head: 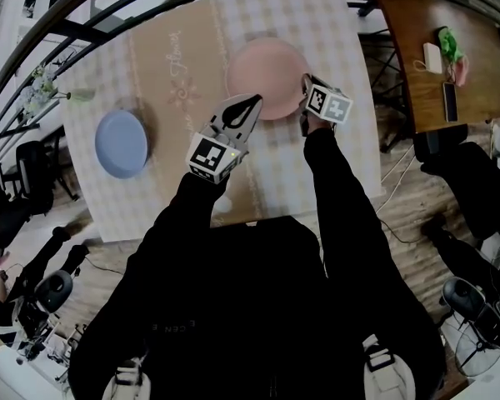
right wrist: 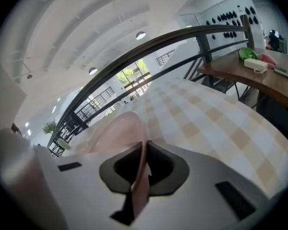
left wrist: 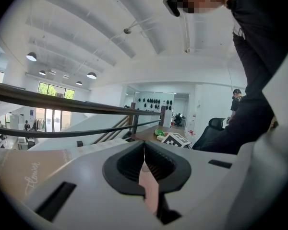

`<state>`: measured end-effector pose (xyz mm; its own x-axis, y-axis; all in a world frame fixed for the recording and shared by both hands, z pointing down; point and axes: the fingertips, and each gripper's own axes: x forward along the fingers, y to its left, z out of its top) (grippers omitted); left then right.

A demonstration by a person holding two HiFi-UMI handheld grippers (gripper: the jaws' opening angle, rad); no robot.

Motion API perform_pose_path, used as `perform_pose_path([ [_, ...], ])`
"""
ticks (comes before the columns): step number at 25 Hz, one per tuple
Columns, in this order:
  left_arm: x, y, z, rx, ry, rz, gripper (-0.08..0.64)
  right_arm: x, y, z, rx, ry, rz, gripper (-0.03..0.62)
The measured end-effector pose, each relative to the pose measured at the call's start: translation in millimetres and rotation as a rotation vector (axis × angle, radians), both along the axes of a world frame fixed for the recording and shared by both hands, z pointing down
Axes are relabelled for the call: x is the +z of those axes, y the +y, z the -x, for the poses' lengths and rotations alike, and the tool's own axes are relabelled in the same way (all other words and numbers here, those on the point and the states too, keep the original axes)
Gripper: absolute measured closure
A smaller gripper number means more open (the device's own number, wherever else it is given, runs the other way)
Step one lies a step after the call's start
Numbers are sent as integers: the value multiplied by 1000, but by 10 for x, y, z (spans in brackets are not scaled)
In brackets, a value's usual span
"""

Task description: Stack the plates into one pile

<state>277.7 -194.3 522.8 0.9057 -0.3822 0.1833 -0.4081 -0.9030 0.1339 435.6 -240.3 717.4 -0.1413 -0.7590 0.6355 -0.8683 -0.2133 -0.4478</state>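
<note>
Pink plate (head: pixel 267 77), between the tongs: smooth, softly glossy.
Blue plate (head: pixel 121 144), well left of the left gripper (head: pixel 254 101): smooth, low sheen.
Tablecloth (head: pixel 350 140) beneath: matt checked cloth.
Left gripper and right gripper (head: pixel 307 80): matt white plastic, with ribbed matt black pads (left wrist: pixel 161 163).
Side table (head: pixel 417 65), beyond the right gripper: bare wood.

The pink plate (head: pixel 267 77) — round, pale, empty — is at the far middle of the checked tablecloth (head: pixel 342 48). Its near rim is pinched by the left gripper (head: pixel 252 104) and its right rim by the right gripper (head: pixel 307 82). The blue plate (head: pixel 122 143) lies flat and empty, well apart to the left — near the cloth's left edge.
</note>
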Motion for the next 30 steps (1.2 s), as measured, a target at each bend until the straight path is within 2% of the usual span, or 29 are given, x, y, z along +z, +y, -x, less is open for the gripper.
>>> perform_pose_path([
  [5,-102,26,129,-12,14,-15,540,-91,81,71,6,-31,14,572],
  [12,-221,35,430,-46,20,-33,540,-343,165,240,12,-88,-17,572],
  [30,-526,194,1692,-158,50,-84,540,-911,303,1201,-16,-154,-70,571],
])
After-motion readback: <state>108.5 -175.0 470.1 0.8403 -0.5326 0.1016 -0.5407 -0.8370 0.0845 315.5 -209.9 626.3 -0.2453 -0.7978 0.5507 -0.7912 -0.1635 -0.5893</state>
